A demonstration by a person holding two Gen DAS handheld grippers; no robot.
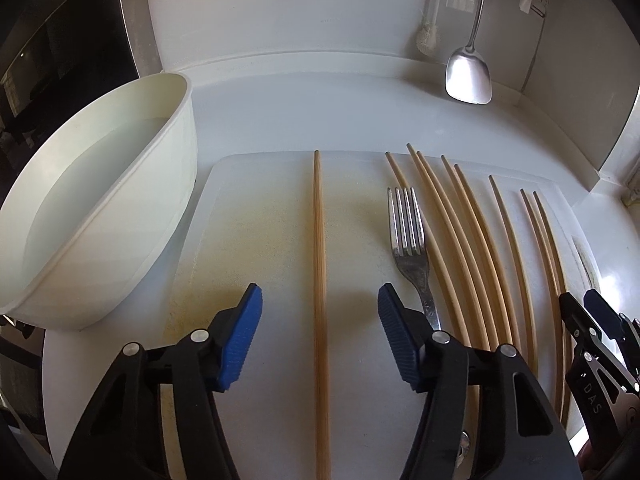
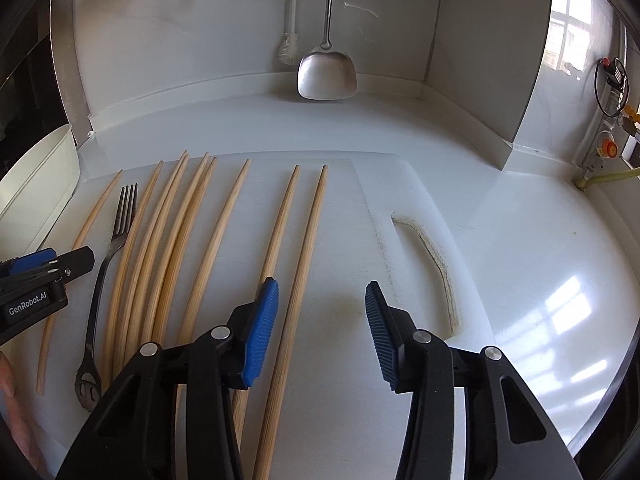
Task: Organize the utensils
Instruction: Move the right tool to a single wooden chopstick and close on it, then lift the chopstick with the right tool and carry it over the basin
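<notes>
The pale bamboo chopsticks (image 2: 224, 240) lay in a loose row on the white plastic cutting board (image 2: 352, 264), all with the long axis running away from the cameras, thin ends far. One single chopstick (image 1: 320, 280) lay apart from the others at the left end of the row. Between it and the rest lay a silver metal fork (image 1: 408, 240), tines pointing away, parallel to the sticks.

The left gripper (image 1: 320, 312) hovered with its jaws wide apart and holding nothing, and the single chopstick ran straight through the gap between its blue pads. So this stick was lined up with the fingers, and I judge that the left hand was the nearer one for it; a grasp across its width would need only to go down and close.

The right gripper (image 2: 322, 320) was also spread open and empty, above the right end of the row, with the outermost chopstick just inside its left pad.

A white plastic basin (image 1: 100, 200) stood just beside the board on the left. A steel spatula (image 2: 327, 72) hung at the back wall.
</notes>
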